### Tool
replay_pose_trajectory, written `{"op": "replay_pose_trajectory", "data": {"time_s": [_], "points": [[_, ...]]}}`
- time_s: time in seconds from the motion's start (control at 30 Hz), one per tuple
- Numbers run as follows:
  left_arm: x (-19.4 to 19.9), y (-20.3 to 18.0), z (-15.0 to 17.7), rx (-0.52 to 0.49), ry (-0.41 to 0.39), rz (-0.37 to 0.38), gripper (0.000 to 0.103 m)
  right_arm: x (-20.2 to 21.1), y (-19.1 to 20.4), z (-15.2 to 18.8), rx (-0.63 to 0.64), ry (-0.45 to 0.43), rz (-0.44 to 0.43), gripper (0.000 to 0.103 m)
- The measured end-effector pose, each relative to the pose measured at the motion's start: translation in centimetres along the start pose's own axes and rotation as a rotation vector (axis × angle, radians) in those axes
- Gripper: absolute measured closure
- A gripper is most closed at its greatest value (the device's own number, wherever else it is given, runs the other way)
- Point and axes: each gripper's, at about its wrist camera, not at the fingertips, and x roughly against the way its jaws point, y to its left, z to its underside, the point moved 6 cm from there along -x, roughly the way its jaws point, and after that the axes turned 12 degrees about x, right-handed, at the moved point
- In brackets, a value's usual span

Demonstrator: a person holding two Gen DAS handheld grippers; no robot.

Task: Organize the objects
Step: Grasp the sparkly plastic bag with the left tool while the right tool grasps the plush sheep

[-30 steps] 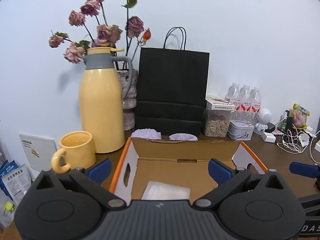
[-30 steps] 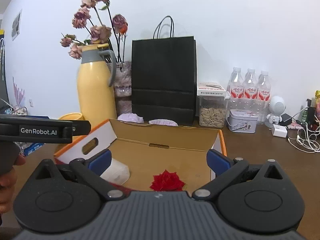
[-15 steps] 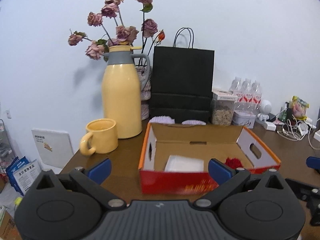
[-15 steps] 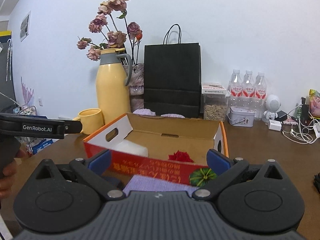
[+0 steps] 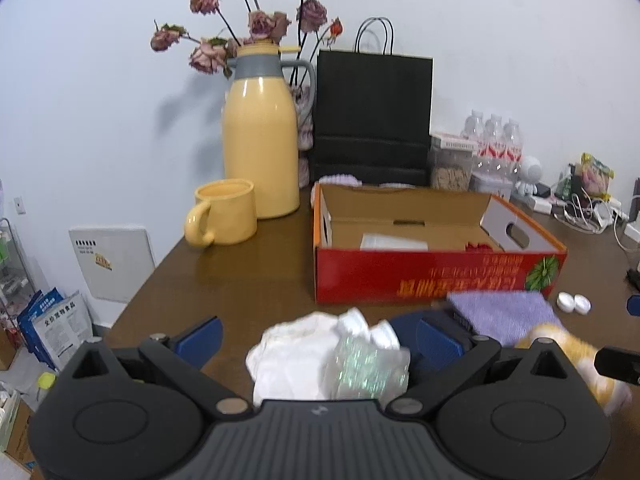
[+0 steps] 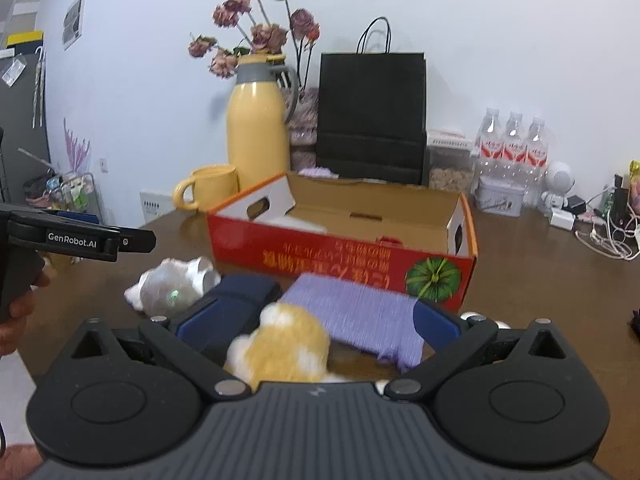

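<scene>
Brown wooden table (image 5: 248,264) against a white wall; yellow thermos (image 5: 260,136) with dried roses (image 5: 248,20), yellow mug (image 5: 224,212), black paper bag (image 5: 372,116) behind the red cardboard box (image 5: 436,276). Box holds a white packet (image 5: 394,242) and a red flower (image 5: 478,247).

Versus 0.5 s ago: both views pulled back from box; items in front of it now show. White crumpled wrapper (image 5: 328,356) lies between left gripper (image 5: 318,334) fingers, spread apart. Purple cloth (image 6: 356,316) and yellow-white plush (image 6: 280,344) lie between right gripper (image 6: 318,320) fingers, also apart. Contact: cannot tell.
</scene>
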Motion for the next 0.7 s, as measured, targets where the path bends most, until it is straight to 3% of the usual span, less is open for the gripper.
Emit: {"op": "replay_pose_trajectory", "data": {"time_s": [0.13,0.57,0.7], "points": [[-0.3,0.3,1.3,-0.002,0.021,0.041,0.000,-0.5,0.3,0.9,0.006,0.021,-0.047,0.000],[-4.2,-0.2,2.7,0.024,0.090,0.055,0.000,-3.8,1.0,2.4,0.042,0.105,-0.153,0.000],[-4.8,-0.3,3.1,0.047,0.107,0.090,0.010,-4.1,1.5,2.6,0.068,0.118,-0.191,0.000]]}}
